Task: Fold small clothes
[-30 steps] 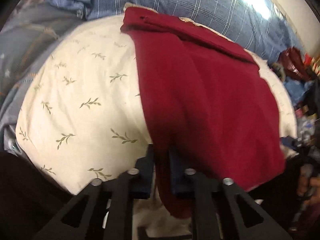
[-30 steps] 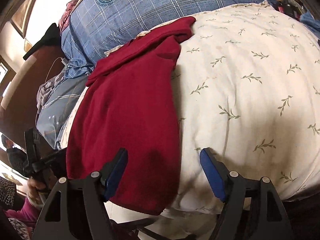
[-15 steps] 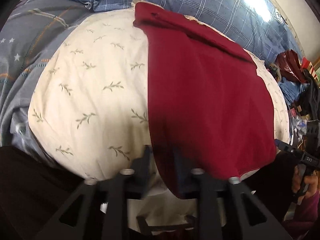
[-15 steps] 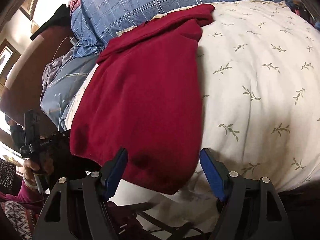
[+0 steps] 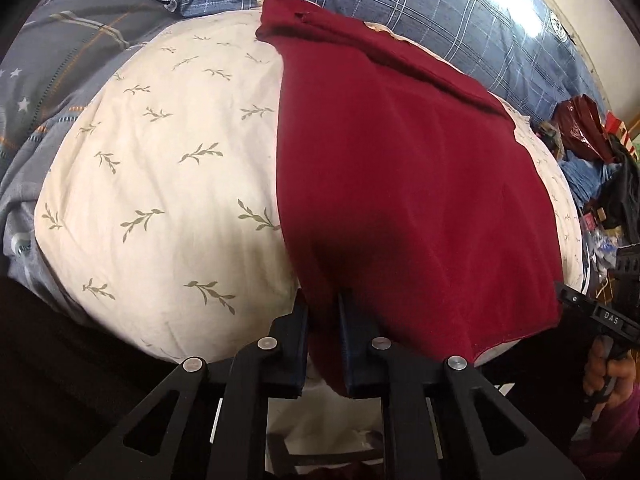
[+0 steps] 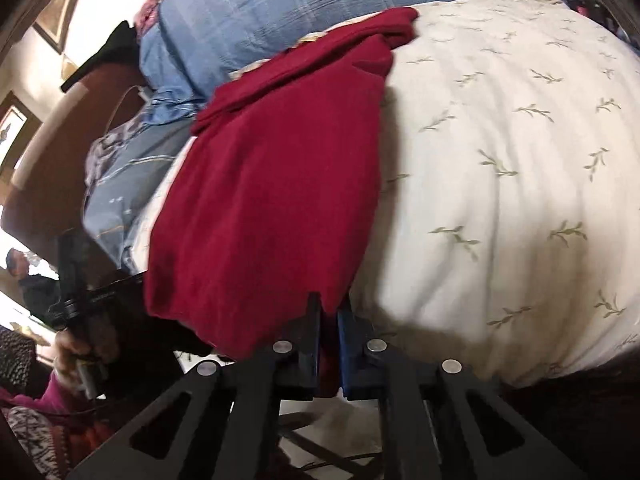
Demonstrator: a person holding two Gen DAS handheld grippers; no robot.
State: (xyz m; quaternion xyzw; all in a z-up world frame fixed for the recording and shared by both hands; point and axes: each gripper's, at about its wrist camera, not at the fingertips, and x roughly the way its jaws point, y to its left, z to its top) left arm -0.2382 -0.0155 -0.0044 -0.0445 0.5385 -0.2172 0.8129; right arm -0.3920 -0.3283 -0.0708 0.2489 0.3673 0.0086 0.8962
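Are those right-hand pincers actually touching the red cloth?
Touching. In the right wrist view the right gripper, whose jaws have just been closing, pinches the near corner of the red garment between its blue pads.

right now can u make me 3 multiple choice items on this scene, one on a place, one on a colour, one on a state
1. Where does the garment lie?
A. on a cream pillow with a leaf print
B. on a wooden floor
C. in a basket

2. What colour is the garment?
A. green
B. dark red
C. white

3. How do the two grippers stand?
A. both wide open
B. one open, one shut
C. both shut on the garment's near edge

Answers:
1 A, the garment is spread over the pillow.
2 B, it is dark red in both views.
3 C, the left gripper and the right gripper, having just closed, each pinch red cloth between the pads.
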